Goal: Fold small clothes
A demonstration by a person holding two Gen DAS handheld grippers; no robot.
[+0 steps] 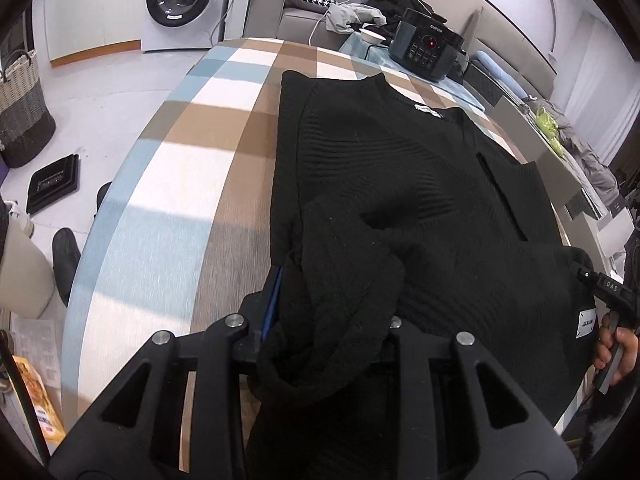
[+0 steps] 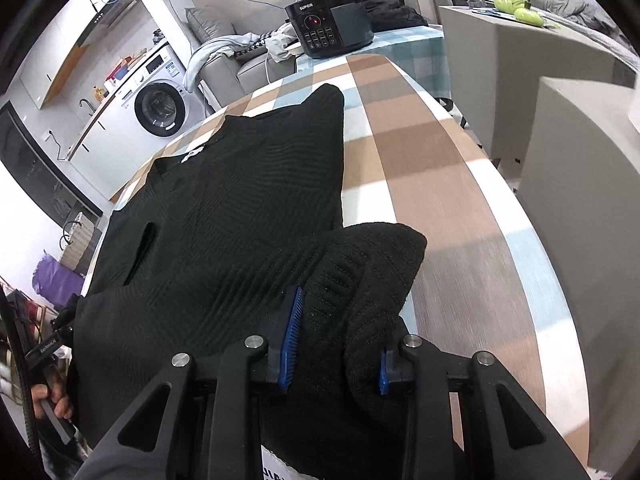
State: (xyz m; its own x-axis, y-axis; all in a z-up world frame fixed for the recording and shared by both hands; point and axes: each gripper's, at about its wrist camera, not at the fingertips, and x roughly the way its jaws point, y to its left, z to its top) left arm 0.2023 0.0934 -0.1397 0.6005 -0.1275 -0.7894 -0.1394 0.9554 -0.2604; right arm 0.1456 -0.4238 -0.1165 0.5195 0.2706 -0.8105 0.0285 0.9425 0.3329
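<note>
Black sweater [image 1: 384,168] lies on the checked table [image 1: 168,184]; left gripper [image 1: 328,332] and right gripper [image 2: 340,344] each pinch its bunched near hem.

Both wrist fisheyes look steeply down along their fingers, close over the near hem of the black ribbed knit sweater [image 1: 400,168] [image 2: 240,208] on the blue-brown checked tablecloth [image 1: 168,216] [image 2: 440,184], the left from its left edge, the right from its right edge, sharing it all.
</note>
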